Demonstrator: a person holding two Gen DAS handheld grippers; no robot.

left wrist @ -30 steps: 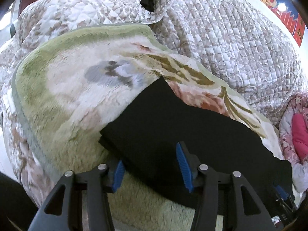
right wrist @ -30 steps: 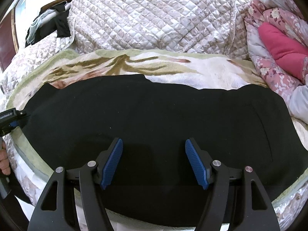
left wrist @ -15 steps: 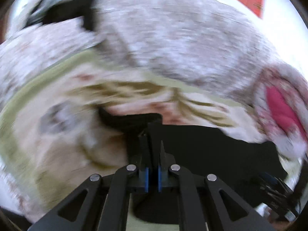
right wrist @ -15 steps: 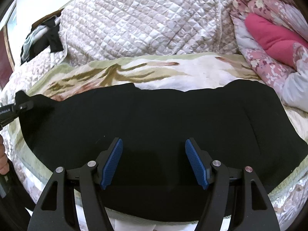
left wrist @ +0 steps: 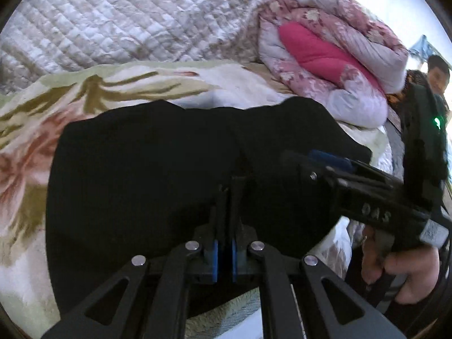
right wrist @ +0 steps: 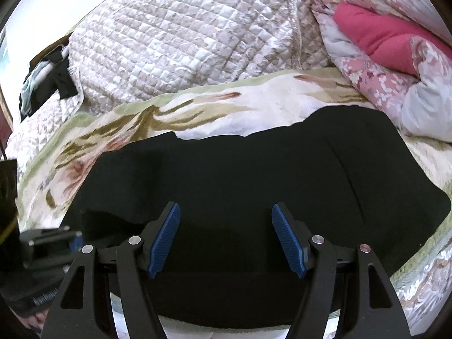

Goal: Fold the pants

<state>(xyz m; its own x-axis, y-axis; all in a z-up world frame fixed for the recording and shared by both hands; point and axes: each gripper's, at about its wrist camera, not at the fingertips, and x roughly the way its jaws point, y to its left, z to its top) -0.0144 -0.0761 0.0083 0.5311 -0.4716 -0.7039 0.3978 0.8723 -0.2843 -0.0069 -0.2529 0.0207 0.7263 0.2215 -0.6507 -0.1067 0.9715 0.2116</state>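
Black pants (left wrist: 141, 175) pinched in left fingers (left wrist: 217, 217) — right fingers (right wrist: 166, 234) spread, empty.

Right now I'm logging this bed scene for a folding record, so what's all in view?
pants: one, black, spread on the blanket
blanket: one, cream and green floral, under the pants
quilt: one, beige quilted, behind the blanket
comforter: one, pink floral, bundled far right
dark clothes: a pile, far left
left tongs: shut on pants
right tongs: open above pants
hand: one, holding the right tongs
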